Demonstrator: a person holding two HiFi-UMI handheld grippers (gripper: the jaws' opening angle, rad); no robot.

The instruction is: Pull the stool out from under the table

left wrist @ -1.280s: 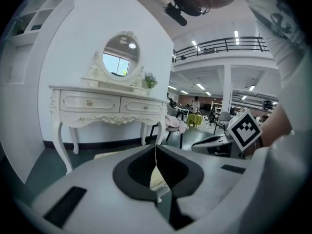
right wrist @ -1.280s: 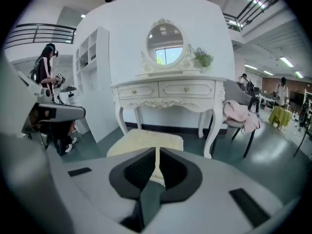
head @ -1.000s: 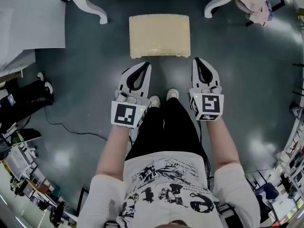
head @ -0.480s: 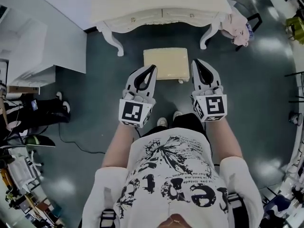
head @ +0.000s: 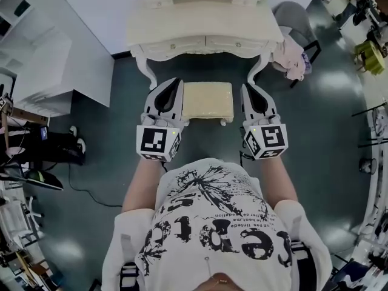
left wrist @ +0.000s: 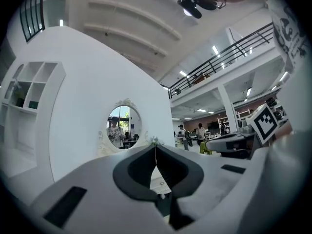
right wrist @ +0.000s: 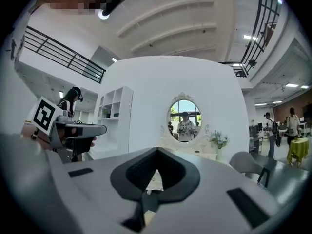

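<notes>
1 cream stool (head: 207, 100) stands on the dark floor (head: 327, 120), just in front of the white table (head: 206, 23). In the head view we hold the left gripper (head: 174, 81) and the right gripper (head: 247, 86) on either side of it. Both have their jaws pressed together, with nothing between them. Beyond the table, an oval mirror (right wrist: 185, 118) faces us.

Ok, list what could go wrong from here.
The left tongs and right tongs are shut and empty, so any further pull on the stool needs a fresh grip. The stool sits near the table's front legs; a crooked pull could knock one. A cable lies on the floor at the left: a trip hazard.
</notes>
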